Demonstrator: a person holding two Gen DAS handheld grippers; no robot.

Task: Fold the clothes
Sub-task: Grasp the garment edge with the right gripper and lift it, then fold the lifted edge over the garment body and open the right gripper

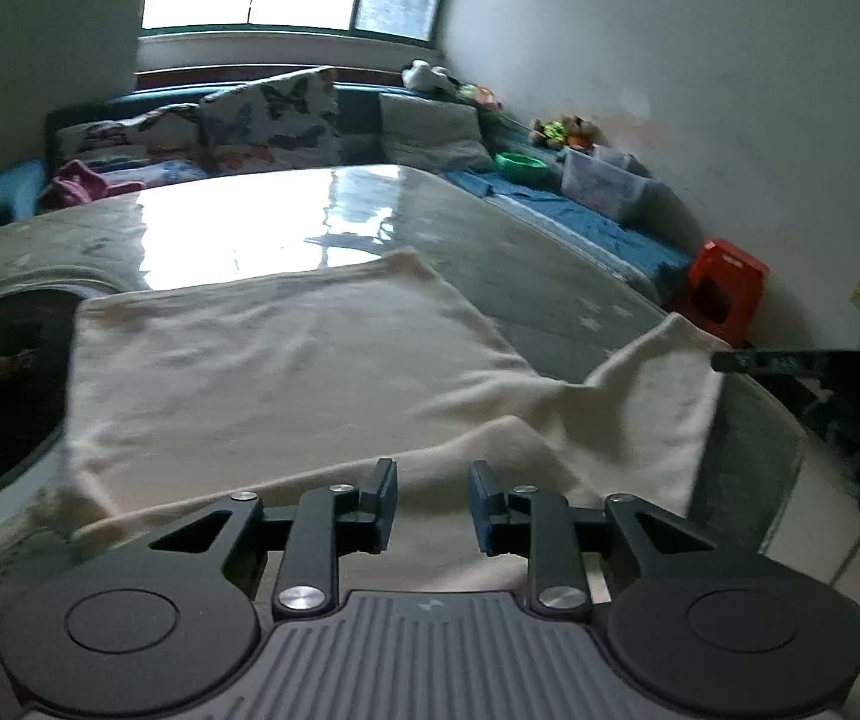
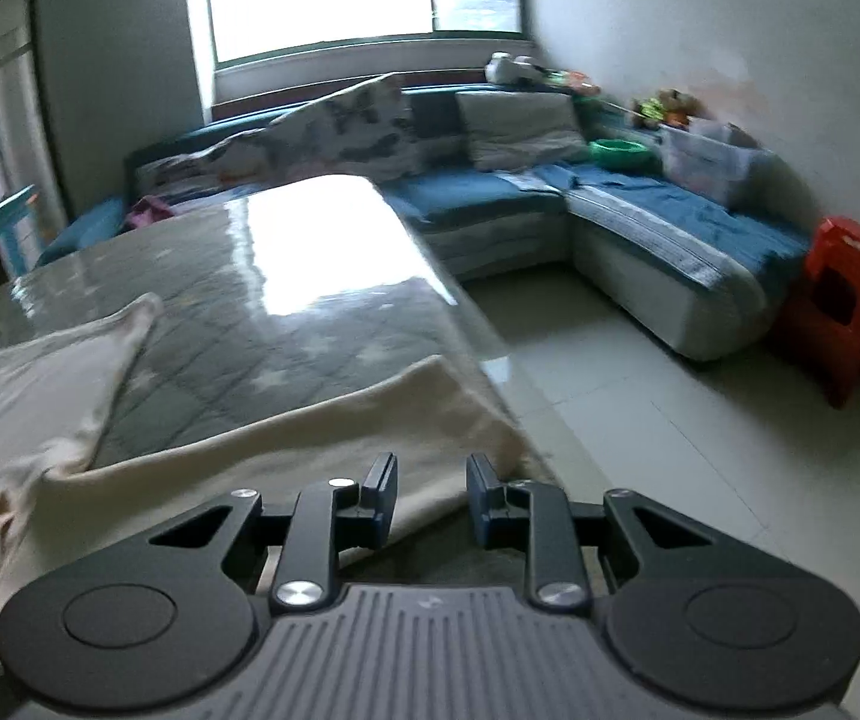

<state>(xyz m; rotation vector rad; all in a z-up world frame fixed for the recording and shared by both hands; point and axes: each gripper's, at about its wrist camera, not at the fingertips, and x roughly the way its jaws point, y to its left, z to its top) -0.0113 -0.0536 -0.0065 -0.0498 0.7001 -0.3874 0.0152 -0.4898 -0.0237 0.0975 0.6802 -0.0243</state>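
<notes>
A cream garment (image 1: 286,372) lies spread on the glossy grey table (image 1: 550,252), its right part stretched out toward the table's right edge. My left gripper (image 1: 433,504) is open just above the garment's near edge, nothing between its fingers. My right gripper (image 2: 432,501) is open over the near right edge of the same cream garment (image 2: 286,450), by the table (image 2: 286,300) corner. In the left wrist view the right gripper's dark fingers (image 1: 748,360) reach in from the right at the garment's far right corner.
A blue sectional sofa (image 2: 640,210) with patterned cushions (image 1: 274,114) stands behind the table. A red plastic stool (image 2: 844,294) stands by the wall. A clear box (image 1: 604,186) and a green bowl (image 1: 520,165) sit on the sofa. A tiled floor (image 2: 670,420) lies right of the table.
</notes>
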